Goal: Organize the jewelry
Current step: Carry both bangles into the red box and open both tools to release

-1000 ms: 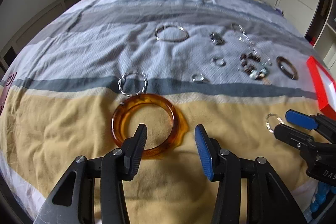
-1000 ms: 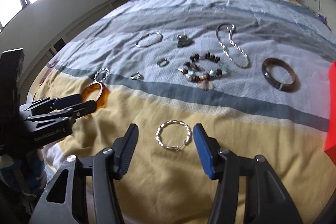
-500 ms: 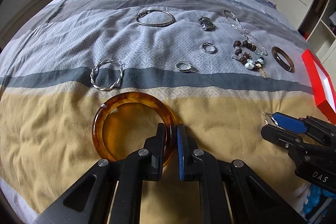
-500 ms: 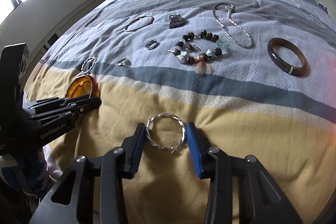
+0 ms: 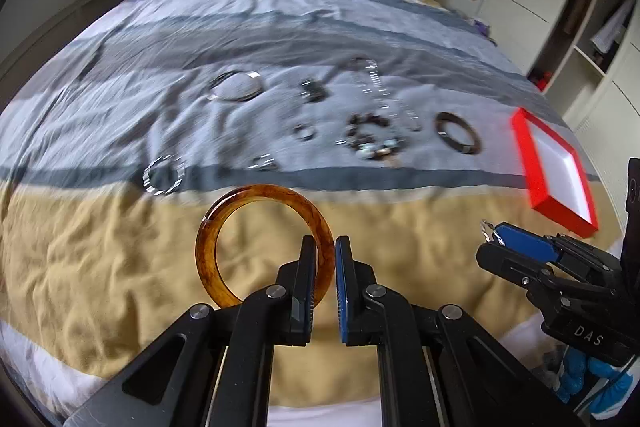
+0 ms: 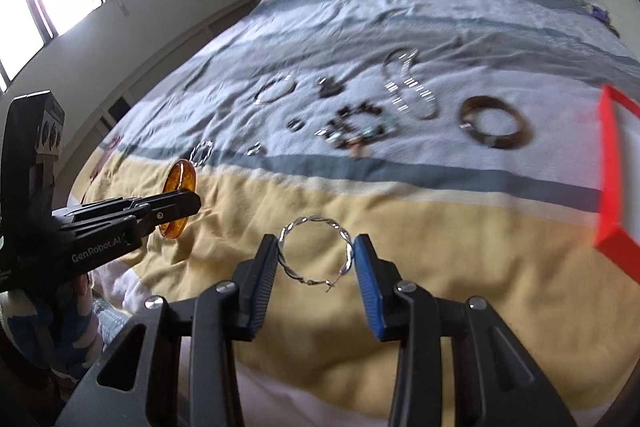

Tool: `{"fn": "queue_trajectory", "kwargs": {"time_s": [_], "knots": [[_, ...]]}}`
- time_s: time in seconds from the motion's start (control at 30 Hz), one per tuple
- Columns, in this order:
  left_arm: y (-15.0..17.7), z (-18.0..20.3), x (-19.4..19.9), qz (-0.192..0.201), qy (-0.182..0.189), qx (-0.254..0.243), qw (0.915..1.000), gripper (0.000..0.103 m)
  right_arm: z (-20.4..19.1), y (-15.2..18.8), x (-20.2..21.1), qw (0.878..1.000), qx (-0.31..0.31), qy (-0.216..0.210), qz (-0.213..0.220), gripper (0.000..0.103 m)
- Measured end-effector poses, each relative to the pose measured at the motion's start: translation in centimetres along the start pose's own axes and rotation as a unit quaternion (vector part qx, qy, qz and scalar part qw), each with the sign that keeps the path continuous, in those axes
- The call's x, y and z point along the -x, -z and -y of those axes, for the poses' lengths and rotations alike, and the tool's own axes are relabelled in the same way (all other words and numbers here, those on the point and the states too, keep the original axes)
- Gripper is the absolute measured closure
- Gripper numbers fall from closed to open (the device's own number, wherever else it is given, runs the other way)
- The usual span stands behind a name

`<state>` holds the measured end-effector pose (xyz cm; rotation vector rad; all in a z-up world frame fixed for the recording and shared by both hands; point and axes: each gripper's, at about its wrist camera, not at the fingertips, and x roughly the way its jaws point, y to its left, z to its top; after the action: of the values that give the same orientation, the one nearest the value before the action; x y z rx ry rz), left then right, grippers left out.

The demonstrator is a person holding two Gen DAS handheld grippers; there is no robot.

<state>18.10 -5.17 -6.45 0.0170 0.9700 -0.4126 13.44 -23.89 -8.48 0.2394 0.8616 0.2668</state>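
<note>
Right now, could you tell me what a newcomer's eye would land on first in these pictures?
First, the amber bangle, pinched by its rim in the left gripper and held above the yellow band of the bedspread. Next, the twisted silver hoop, gripped across its width by the right gripper. Then the red box at the bed's right edge, white inside, with more jewelry blurred on the grey stripes beyond.

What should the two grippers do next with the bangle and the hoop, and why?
Probably carry both toward the red box on the right. The left gripper is shut on the amber bangle, and the right gripper clamps the silver hoop; both look raised off the bed, and the box looks empty.
</note>
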Motion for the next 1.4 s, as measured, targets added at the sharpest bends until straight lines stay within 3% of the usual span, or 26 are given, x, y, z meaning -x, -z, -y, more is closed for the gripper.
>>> {"fn": "queue_trajectory", "kwargs": {"time_s": [0.2, 0.37, 0.57, 0.67, 0.97, 1.23, 1.4], "knots": [[-2.5, 8.9, -0.6, 0.001, 0.066, -0.066, 0.9957, 0.094, 7.3, 0.0, 7.2, 0.997, -0.028, 0.062, 0.047, 0.066], [-5.1, 19.1, -2.4, -0.001, 0.135, -0.132, 0.9820, 0.094, 15.1, 0.1, 11.7, 0.987, -0.058, 0.140, 0.059, 0.066], [-8.1, 29.6, -7.4, -0.019, 0.204, -0.192, 0.9598, 0.094, 22.6, 1.1, 13.1, 0.974, -0.079, 0.211, 0.038, 0.066], [-8.3, 33.0, -10.8, -0.041, 0.211, -0.209, 0.9539, 0.094, 25.2, 1.6, 12.4, 0.971, -0.080, 0.226, 0.015, 0.066], [-5.1, 34.6, -18.6, -0.119, 0.181, -0.228, 0.9493, 0.093, 28.2, 3.1, 10.1, 0.974, -0.067, 0.213, -0.029, 0.066], [-4.7, 33.5, -18.8, -0.132, 0.193, -0.186, 0.9543, 0.089, 28.7, 3.3, 9.4, 0.976, -0.044, 0.207, -0.056, 0.065], [-3.3, 33.2, -18.0, -0.146, 0.166, -0.172, 0.9598, 0.086, 28.9, 3.3, 9.2, 0.977, -0.025, 0.201, -0.064, 0.065]]}}
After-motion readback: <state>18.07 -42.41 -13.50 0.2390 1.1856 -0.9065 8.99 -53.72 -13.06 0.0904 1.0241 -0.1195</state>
